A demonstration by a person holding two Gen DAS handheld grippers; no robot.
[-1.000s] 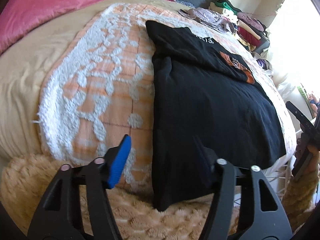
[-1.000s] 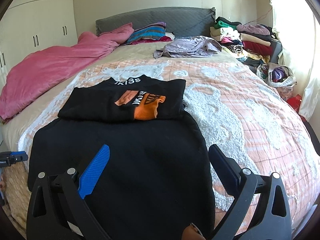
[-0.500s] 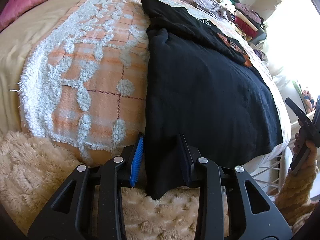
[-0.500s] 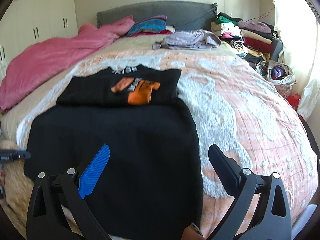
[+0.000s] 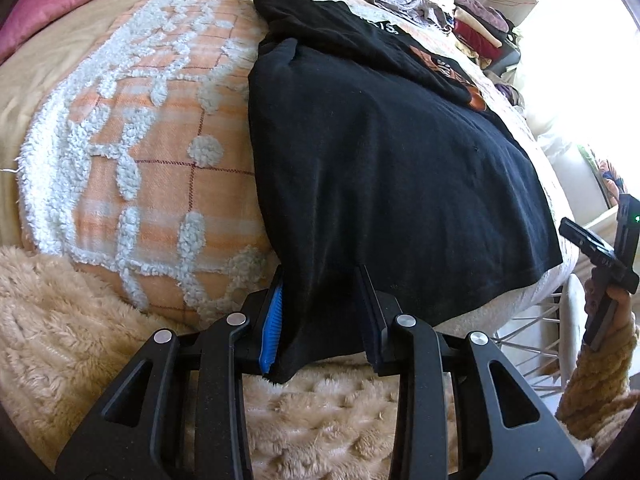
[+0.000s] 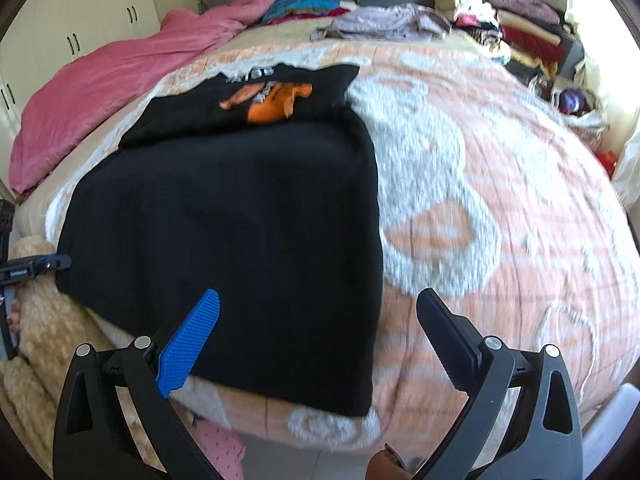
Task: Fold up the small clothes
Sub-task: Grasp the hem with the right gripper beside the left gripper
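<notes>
The black garment (image 6: 240, 232) lies flat across the near end of the bedspread (image 6: 500, 168), its hem hanging over the bed edge at 6 o'clock. The left gripper (image 5: 320, 312) has its jaws round the hem's left corner, though whether they pinch it fully cannot be told; the right gripper (image 6: 316, 336) stands wide apart, holding nothing. The fabric looks light, soft and limp, likely to sag, so the opposite hem corner at 5 o'clock seems the sound second hold.

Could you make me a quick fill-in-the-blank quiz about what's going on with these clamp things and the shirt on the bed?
The left gripper is closing on the near corner of the ____ shirt.
The right gripper's jaws stand ____, holding nothing.
The shirt's print is mainly ____.
A ____ comforter is bunched beside the pillows.

Missing words: black; open; orange; pink
</notes>
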